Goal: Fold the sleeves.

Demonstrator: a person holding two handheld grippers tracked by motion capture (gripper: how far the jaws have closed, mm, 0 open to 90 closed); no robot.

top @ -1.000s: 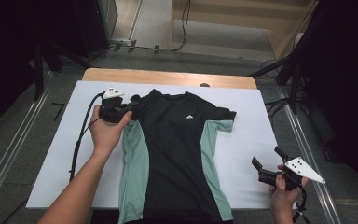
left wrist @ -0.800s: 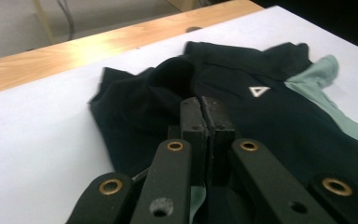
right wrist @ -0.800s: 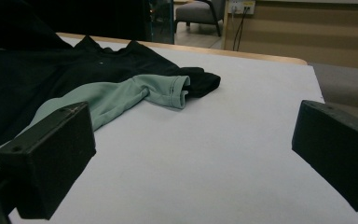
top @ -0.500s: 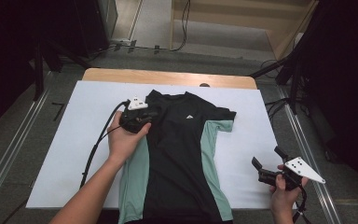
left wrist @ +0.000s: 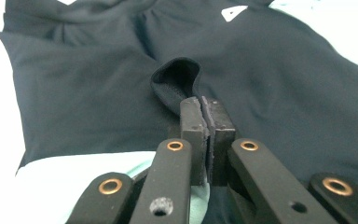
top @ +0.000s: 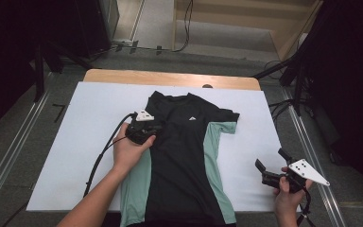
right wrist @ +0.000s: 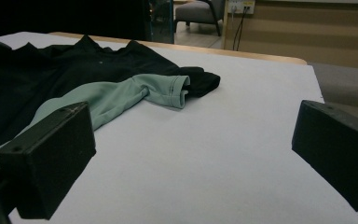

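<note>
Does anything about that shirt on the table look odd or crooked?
Yes. The black T-shirt with mint-green side panels lies uneven: one sleeve sticks out sideways, while the other is pulled over the chest, pinched in the shut left gripper.

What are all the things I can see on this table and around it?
T-shirt: one, black with mint-green side panels and a small white logo, flat in the middle of the sheet.
Sheet: one, white, covering the table.
Table: one, wooden, far edge showing past the sheet.
Left gripper: one, black, over the shirt's left side, shut on a fold of black cloth.
Right gripper: one, black with a grey plate, near the sheet's right edge, open.
Hands: two, one on each gripper.
</note>
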